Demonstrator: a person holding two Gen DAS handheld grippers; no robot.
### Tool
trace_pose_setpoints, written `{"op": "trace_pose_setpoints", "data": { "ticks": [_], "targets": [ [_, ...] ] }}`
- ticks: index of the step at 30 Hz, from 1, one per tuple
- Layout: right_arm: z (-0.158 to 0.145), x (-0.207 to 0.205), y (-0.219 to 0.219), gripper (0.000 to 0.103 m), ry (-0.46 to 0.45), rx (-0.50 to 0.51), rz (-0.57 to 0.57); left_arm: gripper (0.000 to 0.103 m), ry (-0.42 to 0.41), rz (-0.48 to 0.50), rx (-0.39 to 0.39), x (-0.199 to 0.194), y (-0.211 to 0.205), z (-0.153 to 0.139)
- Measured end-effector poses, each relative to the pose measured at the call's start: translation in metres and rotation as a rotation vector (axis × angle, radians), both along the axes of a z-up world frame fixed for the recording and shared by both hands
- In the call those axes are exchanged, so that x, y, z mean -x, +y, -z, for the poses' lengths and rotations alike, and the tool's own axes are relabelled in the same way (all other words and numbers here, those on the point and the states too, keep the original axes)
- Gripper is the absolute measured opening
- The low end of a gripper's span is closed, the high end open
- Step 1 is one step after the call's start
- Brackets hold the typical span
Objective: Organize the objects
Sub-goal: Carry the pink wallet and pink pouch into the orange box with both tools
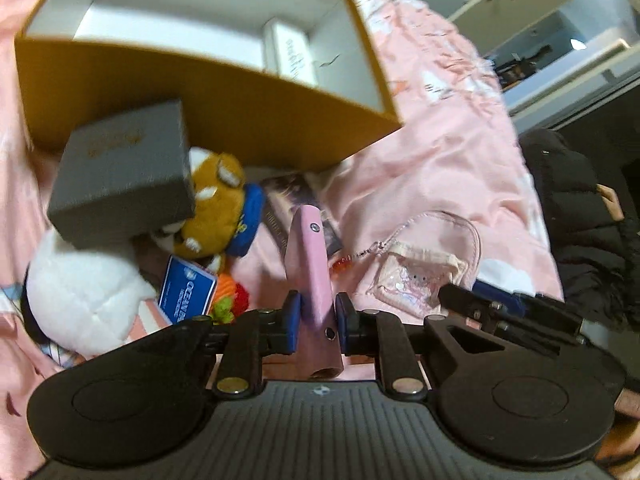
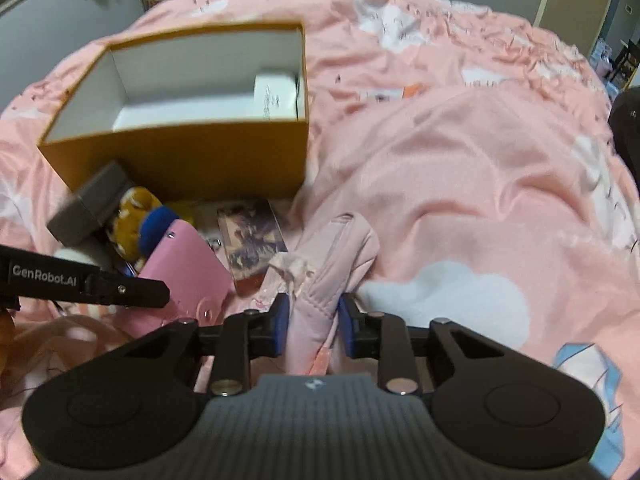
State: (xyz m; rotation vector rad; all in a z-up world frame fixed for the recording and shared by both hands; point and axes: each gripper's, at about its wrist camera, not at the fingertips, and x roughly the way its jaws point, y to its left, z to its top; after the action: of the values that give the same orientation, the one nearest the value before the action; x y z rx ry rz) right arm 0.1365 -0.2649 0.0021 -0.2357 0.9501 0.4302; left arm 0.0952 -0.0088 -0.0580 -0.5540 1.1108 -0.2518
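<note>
Mustard-yellow open cardboard box stands on the pink bed quilt, its near wall hiding part of a white packet inside. Left gripper has its jaws clamped on a flat pink case. Right gripper pinches a pale pink padded fabric pouch, its lower end hidden.

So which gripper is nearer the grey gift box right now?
Left. The left gripper, clamped on a pink case, is beside the plush toys just below the grey gift box. The right gripper, holding a pale pink pouch, sits farther right.
</note>
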Motion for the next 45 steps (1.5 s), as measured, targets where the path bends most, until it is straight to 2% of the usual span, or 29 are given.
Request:
{"op": "trace_pose_setpoints", "data": {
  "ticks": [7,13,17,20,24,26,31,35,39,42,45],
  "targets": [
    [-0.044,-0.005,0.001,0.025,-0.103,-0.060,-0.067,0.019,-0.099,-0.009,0.026,-0.005,0.005,-0.034],
    [-0.083,-0.021,0.013,0.024,-0.190,-0.128,-0.147,0.019,-0.173,-0.066,0.112,-0.023,0.028,-0.072],
    [-0.102,-0.044,0.024,0.024,-0.211,-0.190,-0.190,0.019,-0.242,-0.131,0.137,-0.038,0.052,-0.099],
    [-0.105,-0.068,0.039,0.024,-0.236,-0.196,-0.202,0.019,-0.270,-0.214,0.142,-0.061,0.066,-0.105],
    [-0.095,-0.100,0.059,0.024,-0.255,-0.176,-0.166,0.019,-0.233,-0.316,0.118,-0.097,0.075,-0.085],
    [-0.086,-0.114,0.068,0.024,-0.255,-0.174,-0.170,0.019,-0.186,-0.346,0.091,-0.114,0.077,-0.067],
    [-0.064,-0.138,0.079,0.024,-0.216,-0.189,-0.188,0.019,-0.056,-0.402,0.116,-0.143,0.077,-0.020],
    [-0.050,-0.149,0.080,0.024,-0.210,-0.173,-0.196,0.019,-0.012,-0.409,0.120,-0.154,0.070,0.000],
    [-0.043,-0.153,0.079,0.024,-0.209,-0.174,-0.206,0.019,0.037,-0.404,0.084,-0.157,0.061,0.015],
    [-0.040,-0.157,0.078,0.024,-0.211,-0.182,-0.199,0.019,0.107,-0.370,0.092,-0.158,0.057,0.023],
    [-0.038,-0.159,0.079,0.024,-0.205,-0.191,-0.207,0.019,0.169,-0.333,0.027,-0.162,0.052,0.028]
  ]
}}
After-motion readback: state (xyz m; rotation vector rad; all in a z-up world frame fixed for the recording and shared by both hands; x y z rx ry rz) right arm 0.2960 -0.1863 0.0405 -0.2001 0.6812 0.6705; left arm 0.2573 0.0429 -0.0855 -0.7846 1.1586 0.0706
